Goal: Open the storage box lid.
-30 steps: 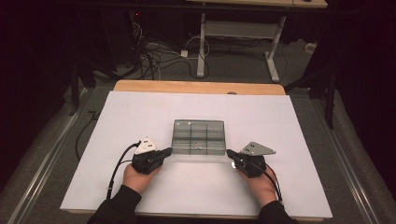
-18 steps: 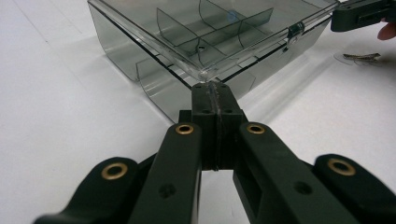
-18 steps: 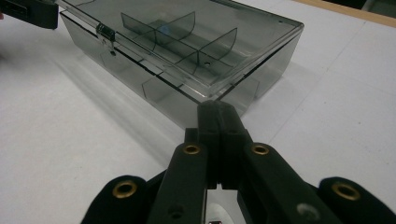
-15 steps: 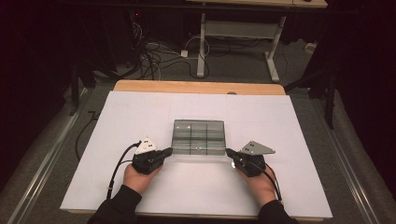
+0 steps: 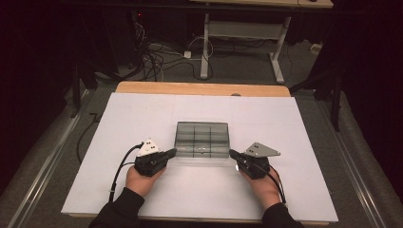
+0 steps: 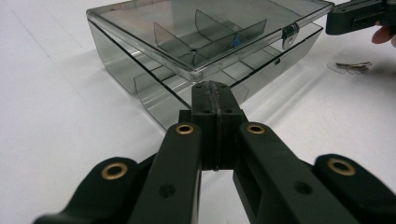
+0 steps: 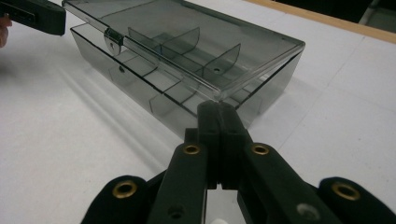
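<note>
Near the white table's (image 5: 304, 199) front edge, the left gripper (image 5: 172, 152) and right gripper (image 5: 232, 153) are held with jaws pressed together, empty. Their tips are set at the front corners of the smoky transparent plastic compartment box (image 5: 202, 138), mid-table. Lid-lifting seems in hand; next, the tips would need wedging under the slightly raised lid.

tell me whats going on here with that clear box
A person at a white table holds a pair of tongs in each hand. Both the left tongs and the right tongs are shut, their tips set at the two near corners of a smoky clear compartment box. The lid sits slightly raised above the base, with the latch hanging loose. The dividers inside are visible; I can't make out anything in the compartments.
</note>
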The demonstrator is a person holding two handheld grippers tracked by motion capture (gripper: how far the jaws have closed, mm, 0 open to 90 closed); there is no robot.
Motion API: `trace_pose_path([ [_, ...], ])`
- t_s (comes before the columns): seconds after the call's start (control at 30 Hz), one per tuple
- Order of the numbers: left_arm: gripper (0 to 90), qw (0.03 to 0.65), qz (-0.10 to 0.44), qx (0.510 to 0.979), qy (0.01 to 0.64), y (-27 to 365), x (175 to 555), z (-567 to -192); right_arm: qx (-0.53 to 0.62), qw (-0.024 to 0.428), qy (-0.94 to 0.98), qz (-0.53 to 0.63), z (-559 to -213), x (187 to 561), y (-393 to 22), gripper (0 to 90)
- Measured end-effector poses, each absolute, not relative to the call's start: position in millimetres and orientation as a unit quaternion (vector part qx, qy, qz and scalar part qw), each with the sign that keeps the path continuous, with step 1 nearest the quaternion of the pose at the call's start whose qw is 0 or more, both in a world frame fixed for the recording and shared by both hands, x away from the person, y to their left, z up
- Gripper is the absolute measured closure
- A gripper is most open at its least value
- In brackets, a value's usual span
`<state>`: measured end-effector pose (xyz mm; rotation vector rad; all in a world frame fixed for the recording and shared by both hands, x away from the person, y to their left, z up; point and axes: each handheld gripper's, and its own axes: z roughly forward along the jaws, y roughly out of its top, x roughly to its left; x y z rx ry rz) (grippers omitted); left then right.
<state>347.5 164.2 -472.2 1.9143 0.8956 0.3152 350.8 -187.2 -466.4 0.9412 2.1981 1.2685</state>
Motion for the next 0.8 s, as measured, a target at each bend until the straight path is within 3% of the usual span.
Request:
trace_pose_path([
  [0.8,88.1,0.495,0.122,0.780,0.362,162.1,362.6,-469.4,0.336,0.217,0.792,0.461,-462.9,361.0,-178.0,90.0],
])
